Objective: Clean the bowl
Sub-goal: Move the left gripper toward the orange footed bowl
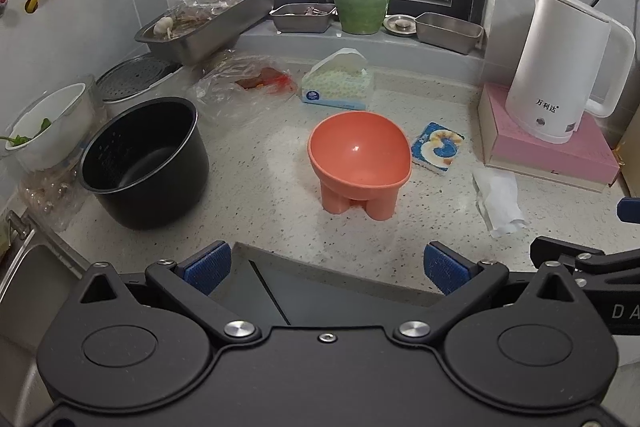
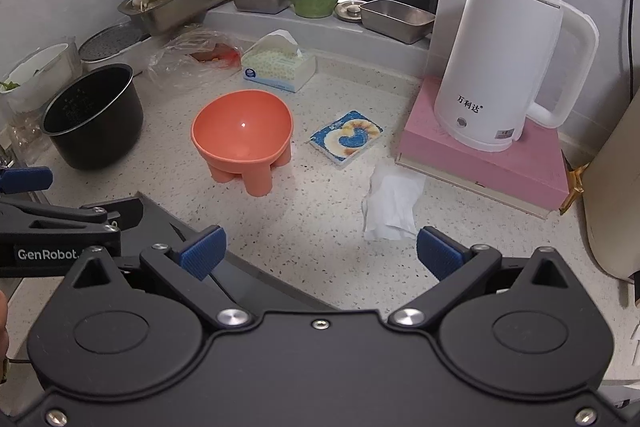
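Both claws, left [image 1: 327,266] and right [image 2: 319,251], hang spread apart and empty over the bench [image 1: 256,163]; the bowl [image 1: 359,157] stands upright mid-bench, tissue [image 2: 391,205] lying just right

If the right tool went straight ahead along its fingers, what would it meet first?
Probably the crumpled white tissue, lying on the counter just ahead of the open right tool. The blue patterned sponge sits farther along. Depth is uncertain through the fisheye.
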A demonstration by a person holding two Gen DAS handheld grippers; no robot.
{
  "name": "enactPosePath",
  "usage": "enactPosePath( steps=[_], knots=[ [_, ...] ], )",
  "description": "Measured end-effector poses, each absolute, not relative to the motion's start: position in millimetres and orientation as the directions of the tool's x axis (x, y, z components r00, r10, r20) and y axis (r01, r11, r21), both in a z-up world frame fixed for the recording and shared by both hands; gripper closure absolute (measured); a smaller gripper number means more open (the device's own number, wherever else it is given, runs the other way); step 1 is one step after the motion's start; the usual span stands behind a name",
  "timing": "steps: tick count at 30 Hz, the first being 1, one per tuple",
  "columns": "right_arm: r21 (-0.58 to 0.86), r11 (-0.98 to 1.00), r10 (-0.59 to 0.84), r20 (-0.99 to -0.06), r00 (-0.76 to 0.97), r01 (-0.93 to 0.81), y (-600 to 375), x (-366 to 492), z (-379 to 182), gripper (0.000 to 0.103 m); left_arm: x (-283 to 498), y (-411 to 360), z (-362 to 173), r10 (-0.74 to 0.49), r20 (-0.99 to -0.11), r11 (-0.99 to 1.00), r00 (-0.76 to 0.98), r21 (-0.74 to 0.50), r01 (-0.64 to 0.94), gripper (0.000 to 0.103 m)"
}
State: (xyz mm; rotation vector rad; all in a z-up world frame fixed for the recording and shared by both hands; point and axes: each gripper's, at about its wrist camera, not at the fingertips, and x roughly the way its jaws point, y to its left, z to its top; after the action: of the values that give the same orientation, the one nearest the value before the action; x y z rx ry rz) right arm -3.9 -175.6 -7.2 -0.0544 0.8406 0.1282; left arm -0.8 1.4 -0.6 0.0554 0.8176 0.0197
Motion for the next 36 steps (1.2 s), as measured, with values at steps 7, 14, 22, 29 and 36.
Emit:
enactPosePath(
  steps=[7,14,22,29,36],
  knots=[
    [-0.03,0.995,0.043,-0.737,0.675,-0.096,-171,-4,-7,0.001,-2,5,-2,0.019,-0.743,0.999,0.669,0.034,0.009,0.0],
    [-0.008,0.998,0.04,-0.741,0.671,-0.069,-174,1,-8,0.001,7,4,-9,0.03,-0.751,0.999,0.659,0.03,-0.01,0.0],
    [0.045,0.995,0.096,-0.714,0.694,-0.092,-182,6,-14,0.001,12,9,-19,-0.027,-0.736,0.999,0.676,-0.004,0.036,0.0],
    [0.028,0.993,0.104,-0.674,0.732,-0.115,-183,7,-21,0.001,21,21,-30,-0.084,-0.658,0.996,0.748,-0.088,0.034,0.0],
    [0.016,0.98,0.166,-0.614,0.772,-0.198,-184,3,-24,0.001,42,14,-53,-0.062,-0.649,0.998,0.758,-0.036,0.052,0.0]
  ],
)
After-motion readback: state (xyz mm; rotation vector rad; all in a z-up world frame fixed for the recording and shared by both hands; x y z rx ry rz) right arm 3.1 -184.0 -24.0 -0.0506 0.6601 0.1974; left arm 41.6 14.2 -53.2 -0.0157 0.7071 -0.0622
